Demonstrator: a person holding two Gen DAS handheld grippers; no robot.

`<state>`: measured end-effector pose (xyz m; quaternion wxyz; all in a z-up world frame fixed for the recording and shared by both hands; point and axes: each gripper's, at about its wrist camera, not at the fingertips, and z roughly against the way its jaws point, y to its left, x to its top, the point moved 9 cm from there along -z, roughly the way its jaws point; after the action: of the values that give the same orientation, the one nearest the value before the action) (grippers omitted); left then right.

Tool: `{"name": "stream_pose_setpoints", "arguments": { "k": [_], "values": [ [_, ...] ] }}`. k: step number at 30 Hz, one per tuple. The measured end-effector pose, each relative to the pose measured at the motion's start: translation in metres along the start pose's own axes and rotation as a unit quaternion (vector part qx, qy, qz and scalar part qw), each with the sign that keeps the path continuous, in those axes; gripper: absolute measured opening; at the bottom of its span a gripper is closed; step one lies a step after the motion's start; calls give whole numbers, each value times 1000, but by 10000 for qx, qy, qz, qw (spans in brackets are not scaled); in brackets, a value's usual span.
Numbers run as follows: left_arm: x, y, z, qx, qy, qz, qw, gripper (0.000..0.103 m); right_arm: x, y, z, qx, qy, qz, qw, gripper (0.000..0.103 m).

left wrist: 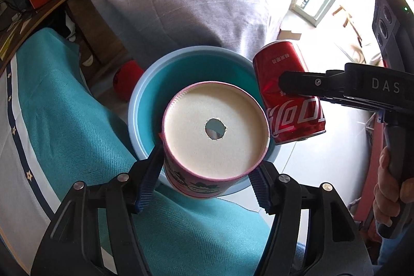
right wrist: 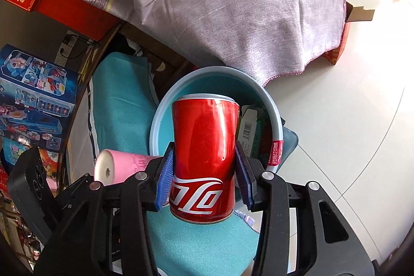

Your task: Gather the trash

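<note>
Two grippers each hold one piece of trash above a bin. Largest in the scene is a bed or table draped in a grey-lilac cloth (right wrist: 233, 4), filling the background. Below it lies a teal fabric (left wrist: 64, 107) with a white and navy border, just beside the bin. The round light-blue trash bin (left wrist: 134, 100) stands on a pale tiled floor, open at the top; in the right wrist view a small carton with a barcode (right wrist: 247, 131) already lies inside it.

The left gripper (left wrist: 207, 180) is clamped on a pink paper cup (left wrist: 216, 131), its blue ribbed pads pressing either side. The cup's cream base, with a small hole at the centre, faces the camera, and it hangs over the bin's opening.

The right gripper (right wrist: 204, 167) is clamped on a dented red cola can (right wrist: 204, 146), held over the bin's rim on the right side, close to the cup but apart from it.

Risks, as a judgement: the can sits near the rim, so letting go there could bounce it off the edge onto the floor. The two items are close, and releasing both together might knock one aside. The thin cup could crumple or slip under the squeeze
</note>
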<state>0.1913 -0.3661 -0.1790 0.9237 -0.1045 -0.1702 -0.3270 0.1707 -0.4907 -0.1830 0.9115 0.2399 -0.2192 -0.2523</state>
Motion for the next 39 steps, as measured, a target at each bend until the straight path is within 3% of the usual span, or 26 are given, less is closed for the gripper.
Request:
{"name": "stream_pose_setpoints", "arguments": {
  "k": [4, 13, 19, 20, 21, 22, 23, 28, 39],
  "values": [
    [2, 5, 3, 143, -9, 56, 9999, 96, 1, 1, -1, -53, -8, 27, 10000, 42],
    [-5, 20, 15, 7, -59, 412, 9991, 97, -3, 11, -5, -89, 40, 131, 9999, 42],
    [-18, 30, 20, 103, -18, 507, 9987, 98, -5, 18, -5, -151, 34, 228, 9996, 43],
    [-20, 32, 22, 126, -30, 524, 9985, 98, -6, 19, -7, -191, 54, 255, 9995, 46],
    [-21, 33, 23, 152, -42, 547, 9984, 98, -7, 21, -9, -168, 113, 252, 9995, 54],
    [-22, 35, 25, 180, -45, 564, 9982, 98, -9, 22, -11, -133, 158, 213, 9996, 75],
    [-22, 36, 26, 206, -42, 575, 9981, 98, -11, 23, -11, -130, 150, 183, 9996, 80],
    [-25, 42, 39, 278, -160, 692, 9971, 99, -19, 32, -9, -215, 179, 290, 9992, 81],
    [-45, 56, 79, 659, -481, 815, 9933, 99, -43, 63, 29, -503, -269, 1096, 9923, 96]
  ]
}}
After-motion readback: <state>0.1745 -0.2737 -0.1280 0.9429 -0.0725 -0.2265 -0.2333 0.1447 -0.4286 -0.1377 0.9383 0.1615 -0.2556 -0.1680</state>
